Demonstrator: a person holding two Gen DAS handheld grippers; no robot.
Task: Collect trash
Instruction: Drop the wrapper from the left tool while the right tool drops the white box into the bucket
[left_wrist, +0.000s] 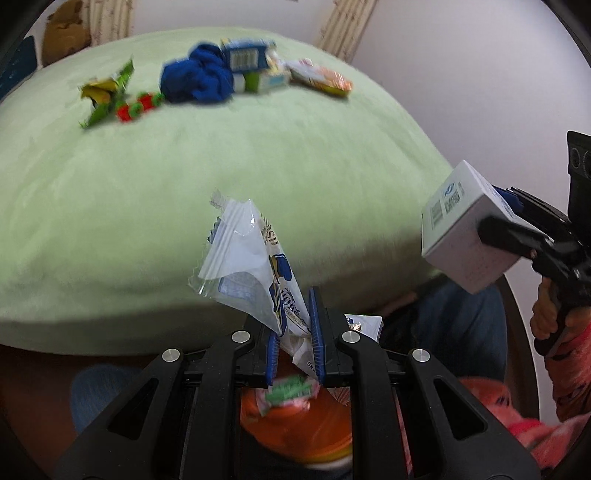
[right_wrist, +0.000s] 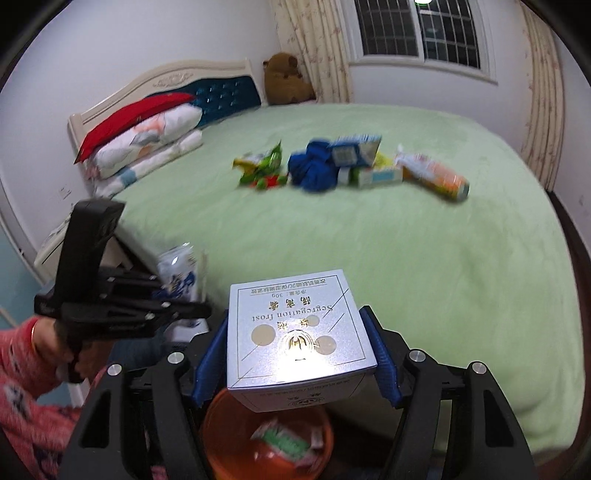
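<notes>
Left gripper (left_wrist: 295, 332), at the near edge of the bed: fingers closed together on a clear-and-white plastic wrapper (left_wrist: 251, 266), pinched at its lower end, the rest fanning up and to the left over the green bedspread (left_wrist: 258, 166). Directly beneath, an orange bin (left_wrist: 295, 428) with a green-and-pink wrapper (left_wrist: 291, 391) already lying inside.

Right gripper (right_wrist: 299, 347): blue pads (right_wrist: 208, 363) clamped on either side of a silver-white box (right_wrist: 295, 325), printed "Segregation frost", held level above the same orange bin (right_wrist: 229, 428). Seen from the left wrist as the box (left_wrist: 465, 229) hanging off the right side of the bed, well apart from the wrapper.

Far across the bedspread (right_wrist: 369, 240), still uncollected: a loose cluster of litter. At its left, a green-yellow snack packet (right_wrist: 260, 164) touching a small red-and-green item (right_wrist: 267, 181). In the middle, a crumpled blue cloth (right_wrist: 312, 168) with a blue-and-white carton (right_wrist: 354, 149) leaning on it and a small green-and-white box (right_wrist: 373, 175) just beside. At the right, an orange-and-white packet (right_wrist: 436, 177). All blurred; labels unreadable.

Beyond, at the far left: stacked pillows (right_wrist: 147, 136) against a headboard (right_wrist: 184, 81), and a brown teddy bear (right_wrist: 284, 79) in the corner by the curtain (right_wrist: 325, 55).
</notes>
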